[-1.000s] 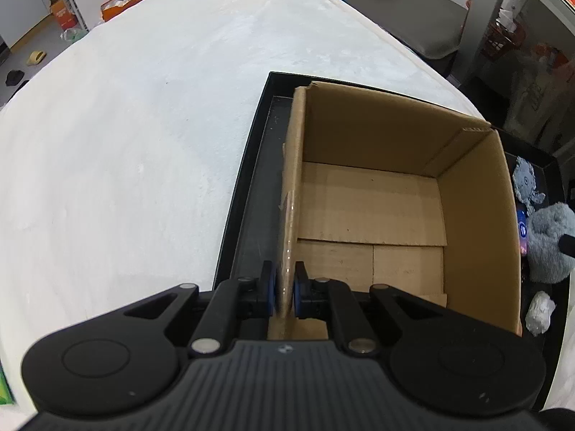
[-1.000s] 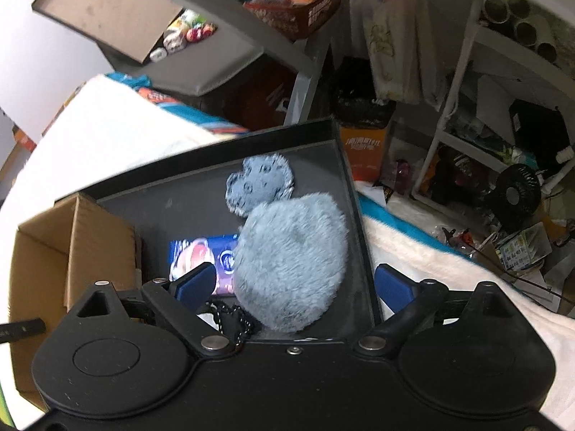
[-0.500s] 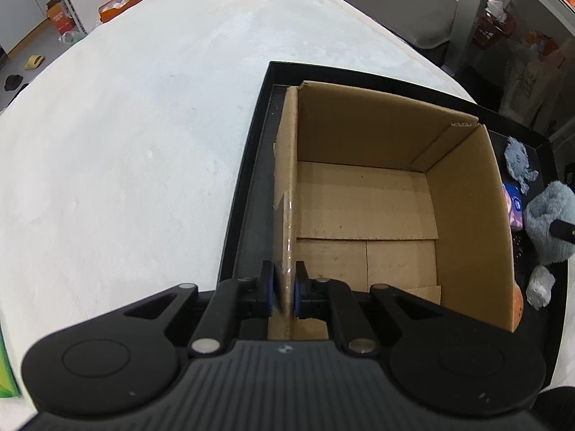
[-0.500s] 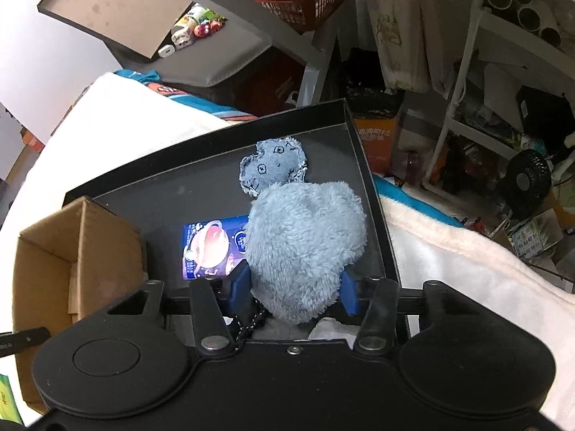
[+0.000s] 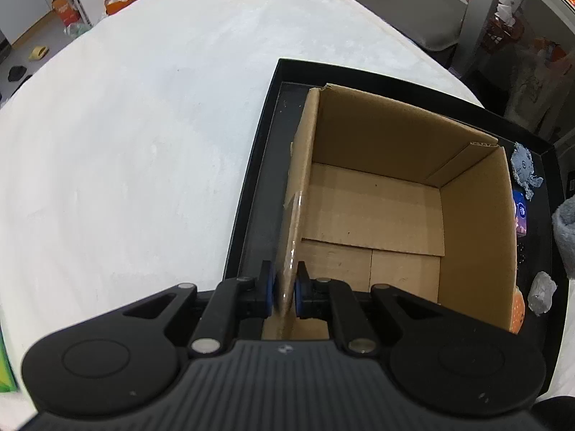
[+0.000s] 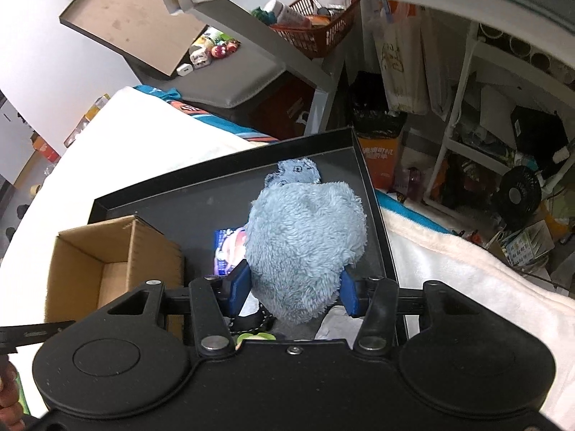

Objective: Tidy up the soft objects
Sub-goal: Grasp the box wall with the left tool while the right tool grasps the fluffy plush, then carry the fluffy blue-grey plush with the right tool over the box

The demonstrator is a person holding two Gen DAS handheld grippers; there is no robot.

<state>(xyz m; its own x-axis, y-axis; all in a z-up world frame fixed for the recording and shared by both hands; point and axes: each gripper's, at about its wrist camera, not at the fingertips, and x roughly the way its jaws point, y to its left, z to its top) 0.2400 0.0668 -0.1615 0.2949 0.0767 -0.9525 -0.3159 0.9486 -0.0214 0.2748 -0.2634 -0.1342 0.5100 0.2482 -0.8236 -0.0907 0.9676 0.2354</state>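
Note:
An open cardboard box [image 5: 373, 201] stands empty in a black tray [image 5: 258, 165]. My left gripper [image 5: 285, 296] is shut on the box's near left wall. My right gripper [image 6: 293, 289] is shut on a fluffy grey-blue plush [image 6: 305, 237] and holds it above the tray [image 6: 222, 179], right of the box [image 6: 107, 251]. The plush's edge also shows in the left wrist view [image 5: 564, 230]. A small blue-grey fabric toy [image 6: 296, 172] lies at the tray's far end, also seen in the left wrist view [image 5: 524, 168].
A blue printed packet [image 6: 228, 248] and a white crumpled piece [image 5: 542, 292] lie in the tray beside the box, with an orange item [image 5: 517, 310] at the box's near corner. The tray sits on a white cloth surface [image 5: 143, 125]. Cluttered shelves [image 6: 485, 125] stand beyond the tray.
My right gripper closed on the plush and lifted it off the tray. My left gripper kept its hold on the box wall.

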